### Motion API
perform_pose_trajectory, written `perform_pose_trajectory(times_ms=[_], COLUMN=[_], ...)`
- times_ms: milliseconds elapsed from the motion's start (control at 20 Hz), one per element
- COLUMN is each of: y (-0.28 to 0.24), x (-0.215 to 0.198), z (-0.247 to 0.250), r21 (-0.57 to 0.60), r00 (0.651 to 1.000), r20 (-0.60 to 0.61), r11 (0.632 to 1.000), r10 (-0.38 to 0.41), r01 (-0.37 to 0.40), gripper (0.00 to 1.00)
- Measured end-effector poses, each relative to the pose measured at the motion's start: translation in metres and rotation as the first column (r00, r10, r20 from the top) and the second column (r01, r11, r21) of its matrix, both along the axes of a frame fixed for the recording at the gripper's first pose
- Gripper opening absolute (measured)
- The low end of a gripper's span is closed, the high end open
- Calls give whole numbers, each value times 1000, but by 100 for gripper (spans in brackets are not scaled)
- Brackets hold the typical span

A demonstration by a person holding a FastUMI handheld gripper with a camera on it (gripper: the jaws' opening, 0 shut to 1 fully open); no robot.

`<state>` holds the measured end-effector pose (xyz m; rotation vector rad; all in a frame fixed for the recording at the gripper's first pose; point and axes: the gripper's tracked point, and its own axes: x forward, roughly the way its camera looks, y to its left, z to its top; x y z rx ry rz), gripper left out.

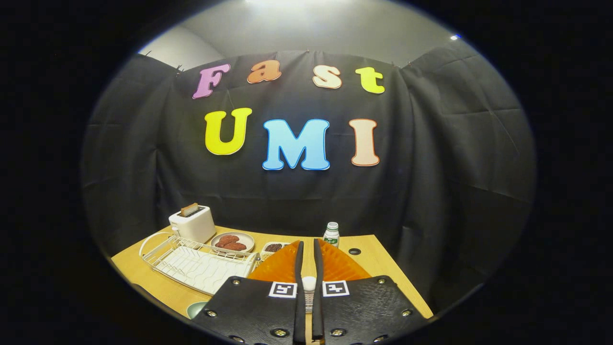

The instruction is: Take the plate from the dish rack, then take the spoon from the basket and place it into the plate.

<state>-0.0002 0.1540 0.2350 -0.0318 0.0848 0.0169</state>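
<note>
Gripper (309, 251) fingers pinch the upright orange plate (280, 268) by its rim, just beside the white dish rack (201, 268). Keep the grip firm and lower it flat onto bare table (378, 268).

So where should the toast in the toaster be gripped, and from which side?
Grip the toast by its exposed top end, coming straight down from above, since only that part stands out of the slot of the toaster. Set the jaws across its flat faces. The gripper sits over the orange plate, jaws nearly together.
</note>
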Motion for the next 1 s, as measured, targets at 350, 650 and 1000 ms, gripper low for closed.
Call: perform_pose_trajectory(times_ms=[350,650,1000], y=[45,101,153], x=[-18,-23,-26], z=[-21,-52,-91], r21=[-4,-8,-21], r00=[999,989,960], r20=[-53,-132,-229], r11=[1000,998,985], r10=[-1,68,164], r01=[1,-69,-173], gripper=[5,5,5])
